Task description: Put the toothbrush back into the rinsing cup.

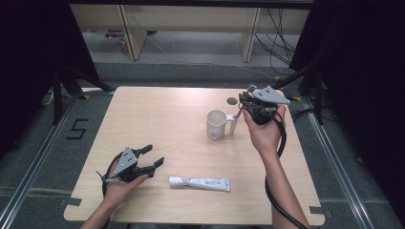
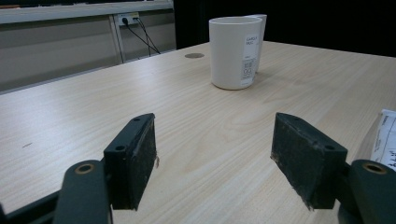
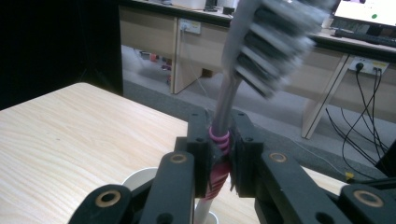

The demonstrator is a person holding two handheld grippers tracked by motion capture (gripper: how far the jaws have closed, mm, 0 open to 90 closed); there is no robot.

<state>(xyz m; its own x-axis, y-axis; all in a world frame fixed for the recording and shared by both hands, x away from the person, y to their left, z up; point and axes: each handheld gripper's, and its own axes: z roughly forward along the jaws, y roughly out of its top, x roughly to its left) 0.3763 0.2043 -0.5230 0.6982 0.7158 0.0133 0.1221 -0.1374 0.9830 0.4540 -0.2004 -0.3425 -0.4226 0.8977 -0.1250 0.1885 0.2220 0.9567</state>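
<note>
My right gripper [image 1: 242, 106] is shut on a toothbrush [image 3: 261, 42], pinching its pink ribbed grip [image 3: 218, 140]. The bristled head points up, and the handle's lower end hangs over the rim of a white mug [image 3: 140, 179]. In the high view the mug [image 1: 216, 125] stands upright right of the table's centre, just left of that gripper. My left gripper [image 1: 154, 155] rests low at the front left, open with nothing between its pads [image 2: 135, 151], and faces the mug [image 2: 233, 51]. A white toothpaste tube [image 1: 199, 182] lies flat near the front edge, to the right of the left gripper.
The light wooden table [image 1: 157, 114] has a round cable hole [image 1: 232, 101] behind the mug. The toothpaste tube's end [image 2: 386, 140] shows beside my left gripper's right jaw. Desks and cables stand on the floor beyond the far edge.
</note>
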